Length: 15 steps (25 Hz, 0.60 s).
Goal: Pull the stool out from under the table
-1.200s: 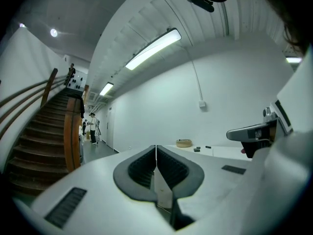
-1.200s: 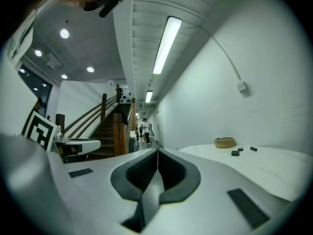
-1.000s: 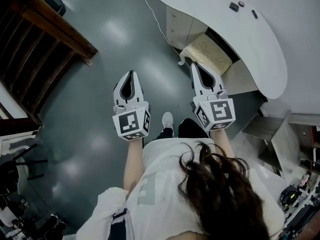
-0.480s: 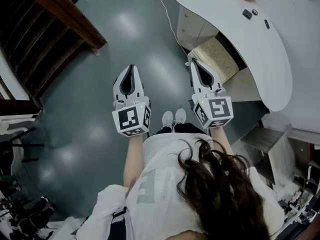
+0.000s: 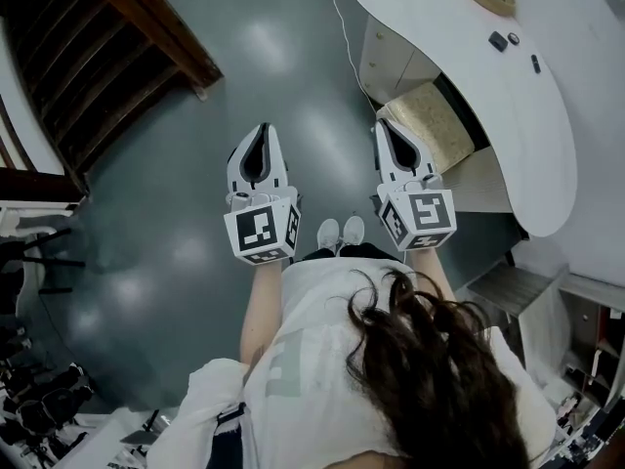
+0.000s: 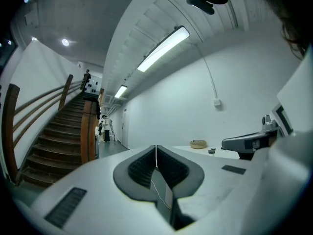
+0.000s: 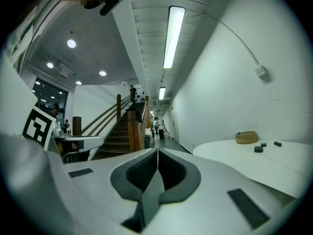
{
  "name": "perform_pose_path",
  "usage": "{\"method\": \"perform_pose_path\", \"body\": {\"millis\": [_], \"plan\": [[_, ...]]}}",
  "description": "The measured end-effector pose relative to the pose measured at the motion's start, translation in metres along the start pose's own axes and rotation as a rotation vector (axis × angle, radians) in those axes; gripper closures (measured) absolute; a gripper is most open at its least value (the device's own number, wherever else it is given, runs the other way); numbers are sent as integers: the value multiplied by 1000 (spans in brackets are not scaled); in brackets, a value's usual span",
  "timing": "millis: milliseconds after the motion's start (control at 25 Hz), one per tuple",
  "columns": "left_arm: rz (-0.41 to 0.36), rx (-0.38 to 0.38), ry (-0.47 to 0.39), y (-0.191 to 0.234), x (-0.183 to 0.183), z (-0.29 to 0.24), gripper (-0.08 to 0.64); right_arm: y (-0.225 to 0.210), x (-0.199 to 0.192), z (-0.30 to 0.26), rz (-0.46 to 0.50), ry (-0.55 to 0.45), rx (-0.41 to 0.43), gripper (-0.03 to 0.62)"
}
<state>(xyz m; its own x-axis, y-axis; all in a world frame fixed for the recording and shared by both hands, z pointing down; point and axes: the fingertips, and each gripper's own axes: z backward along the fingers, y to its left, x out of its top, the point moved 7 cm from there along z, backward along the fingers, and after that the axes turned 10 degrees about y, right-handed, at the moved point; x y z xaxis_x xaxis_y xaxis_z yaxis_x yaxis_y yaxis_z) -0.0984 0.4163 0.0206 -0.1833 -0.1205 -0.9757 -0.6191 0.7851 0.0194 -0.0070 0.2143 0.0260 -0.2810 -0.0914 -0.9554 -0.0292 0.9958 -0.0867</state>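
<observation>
In the head view, the beige cushioned stool stood tucked under the rim of the white curved counter, with only its near corner and part of its seat showing. The task was therefore not yet begun, I judged. The white right tongs pointed at that exposed corner and sat close to it in the picture, probably because it was the only part open to a grip. Whether they touched it could not be told. The white left tongs hung beside them over the glossy grey floor, well apart from the stool. The brown wooden staircase lay off to the left.

In the left gripper view, the left tongs were pressed together with nothing between their dark ribbed pads. They pointed level over the counter, and the stool was out of sight.

In the right gripper view, the right tongs were likewise pressed together and empty. The counter was at the right, and the stool lay below the frame. Both pairs of tongs would need to spread and dip before any grip on the seat.
</observation>
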Motion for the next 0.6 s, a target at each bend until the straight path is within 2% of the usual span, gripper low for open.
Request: {"method": "perform_pose_path", "body": {"millis": [480,520,600], "plan": [[4,33,-20,13,2,3,520,3,0,-13,-30,4,59,560],[11,28,-21,14,2,3,488,4,1,-15,-34,0,68,533],[33,22,-25,16,1,2,396,4,2,-18,-40,-7,80,369]]}}
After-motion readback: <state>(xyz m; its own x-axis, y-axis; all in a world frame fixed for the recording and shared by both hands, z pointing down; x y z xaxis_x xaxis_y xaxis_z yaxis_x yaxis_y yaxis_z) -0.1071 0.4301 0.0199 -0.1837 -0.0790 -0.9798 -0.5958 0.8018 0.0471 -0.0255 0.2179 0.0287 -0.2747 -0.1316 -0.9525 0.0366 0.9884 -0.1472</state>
